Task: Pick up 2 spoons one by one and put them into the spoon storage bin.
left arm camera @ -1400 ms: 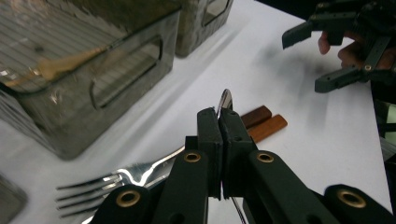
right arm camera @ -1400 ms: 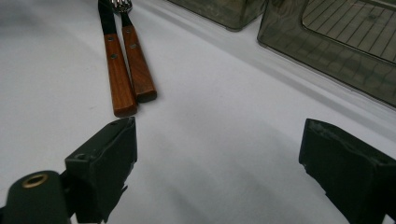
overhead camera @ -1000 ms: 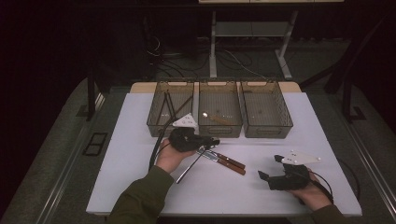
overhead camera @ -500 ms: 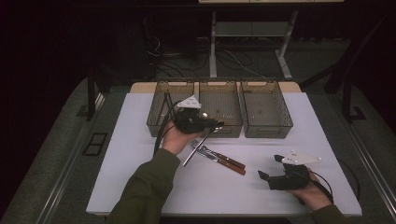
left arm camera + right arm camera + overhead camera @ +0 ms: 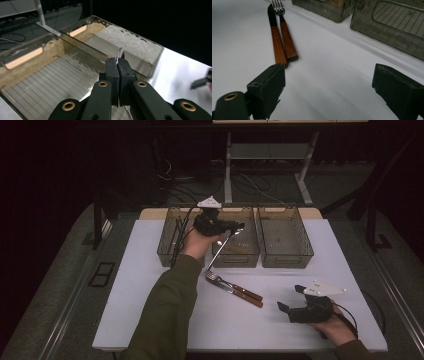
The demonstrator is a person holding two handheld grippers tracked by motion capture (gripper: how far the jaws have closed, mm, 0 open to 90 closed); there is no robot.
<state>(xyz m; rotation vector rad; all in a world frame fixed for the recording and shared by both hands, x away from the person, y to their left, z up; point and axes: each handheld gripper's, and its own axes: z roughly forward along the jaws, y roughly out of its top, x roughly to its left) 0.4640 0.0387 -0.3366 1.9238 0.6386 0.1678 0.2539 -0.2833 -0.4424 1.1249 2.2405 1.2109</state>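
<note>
**Operator:** Currently, which step is in hand?

**Technician:** Transfer of a utensil to a bin. The left gripper [image 5: 220,226] is clamped on a slim metal utensil [image 5: 223,247], probably a spoon, near its upper end. In the left gripper view the jaws stand pressed together with the metal edge [image 5: 120,53] between them. The utensil hangs tilted over the middle bin [image 5: 235,255], its lower end still outside the front wall.

**Operator:** And the right gripper [image 5: 295,302]?

**Technician:** Resting on the white table [image 5: 150,285], jaws spread wide, nothing held. The fork [image 5: 222,281] and knife [image 5: 245,297] lie side by side just ahead of it.

**Operator:** What does the next move call for?

**Technician:** Likely, carry the utensil fully over the bin, lower it, then release. Watch the trailing end against the rim.
</note>
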